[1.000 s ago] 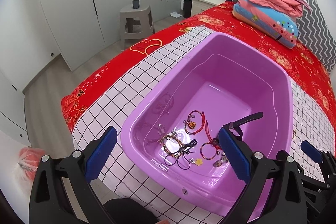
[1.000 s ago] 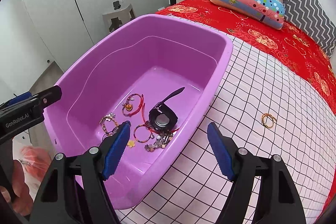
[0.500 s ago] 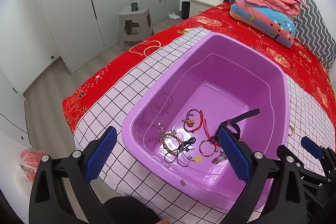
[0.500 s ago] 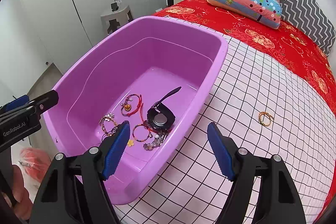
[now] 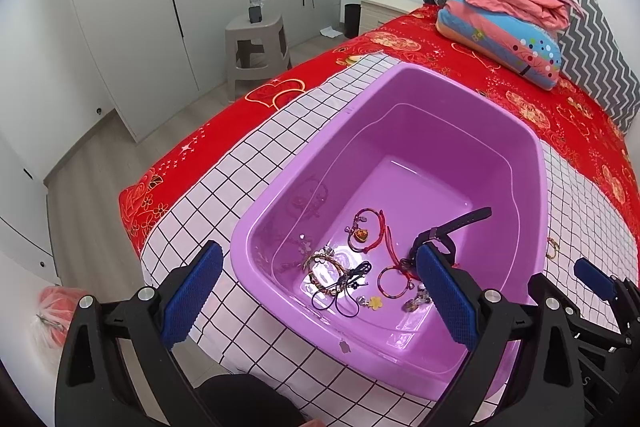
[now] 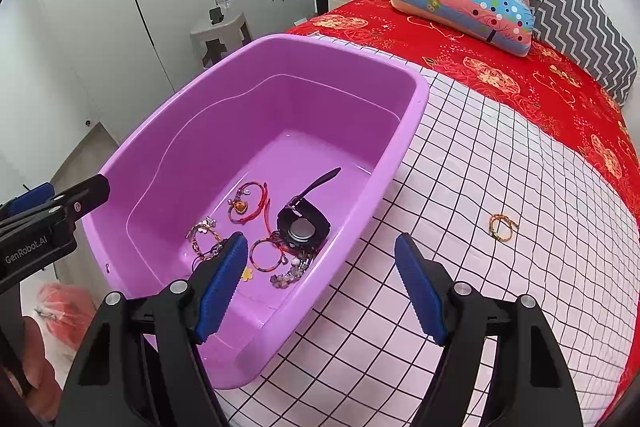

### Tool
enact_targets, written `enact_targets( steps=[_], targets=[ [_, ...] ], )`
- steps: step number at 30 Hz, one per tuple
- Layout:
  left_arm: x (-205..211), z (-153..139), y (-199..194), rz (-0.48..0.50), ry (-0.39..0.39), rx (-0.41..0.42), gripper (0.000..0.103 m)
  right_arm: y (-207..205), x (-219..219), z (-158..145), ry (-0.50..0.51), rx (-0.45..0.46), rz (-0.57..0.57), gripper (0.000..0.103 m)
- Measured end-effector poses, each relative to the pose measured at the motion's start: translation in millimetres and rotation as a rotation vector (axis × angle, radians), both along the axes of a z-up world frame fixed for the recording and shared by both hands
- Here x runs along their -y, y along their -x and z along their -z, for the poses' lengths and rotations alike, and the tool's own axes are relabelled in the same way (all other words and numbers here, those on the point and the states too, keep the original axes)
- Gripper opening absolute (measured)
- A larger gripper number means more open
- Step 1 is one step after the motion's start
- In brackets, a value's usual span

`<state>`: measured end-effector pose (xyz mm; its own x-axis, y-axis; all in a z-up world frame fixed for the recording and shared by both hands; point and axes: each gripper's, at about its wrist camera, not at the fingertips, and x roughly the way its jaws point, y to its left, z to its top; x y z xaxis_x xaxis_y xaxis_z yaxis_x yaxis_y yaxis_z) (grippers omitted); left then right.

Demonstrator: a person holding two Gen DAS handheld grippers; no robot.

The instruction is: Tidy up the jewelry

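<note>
So both grippers, left [image 5: 320,297] and right [image 6: 320,285], hang wide apart and empty over the purple tub's [image 6: 412,115] near end; bracelets [image 6: 246,205] and watch [image 6: 302,225] sit inside, one bracelet [image 6: 502,227] out on the checked cloth [image 6: 480,167].

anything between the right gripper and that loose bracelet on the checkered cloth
Nothing visible. The right gripper hangs open above the basin rim and the checkered cloth; the gold bracelet lies alone on bare cloth to its right, outside the basin.
</note>
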<state>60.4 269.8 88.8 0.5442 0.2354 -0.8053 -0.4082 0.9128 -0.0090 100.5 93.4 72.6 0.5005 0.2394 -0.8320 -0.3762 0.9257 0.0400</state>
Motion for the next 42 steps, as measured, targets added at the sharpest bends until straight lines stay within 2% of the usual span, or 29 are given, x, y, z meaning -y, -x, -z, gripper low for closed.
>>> enact_targets(
  steps=[42],
  targets=[
    [1.4, 4.3, -1.3, 0.007, 0.000, -0.004, 0.096, -2.1, 1.5, 11.6, -0.009, -0.019, 0.013, 0.073]
  ],
)
